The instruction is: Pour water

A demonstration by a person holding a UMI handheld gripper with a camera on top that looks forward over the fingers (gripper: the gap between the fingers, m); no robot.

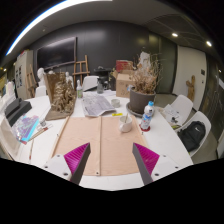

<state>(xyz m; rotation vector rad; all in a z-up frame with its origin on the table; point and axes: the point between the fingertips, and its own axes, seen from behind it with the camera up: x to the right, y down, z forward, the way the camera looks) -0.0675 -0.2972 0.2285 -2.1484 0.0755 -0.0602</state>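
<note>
- The hand-held gripper [111, 158] hung above the near edge of the desk [170, 140] with its fingers spread wide and nothing between the pink pads [78, 157].
- A water bottle [148, 116] with a blue label stood upright beyond the fingers, off to the right, beside a dark pot [139, 100] holding a dried plant.
- Two brown mats [105, 140] lay side by side just ahead of the fingers; no cup or glass could be made out.
- The step in hand was probably the reach for the bottle, well apart from the fingers.
- To do it well, the fingers should swing right, stay level and spread, and straddle the bottle's middle, clear of the pot and of the small thing [125, 125] near its base.
</note>
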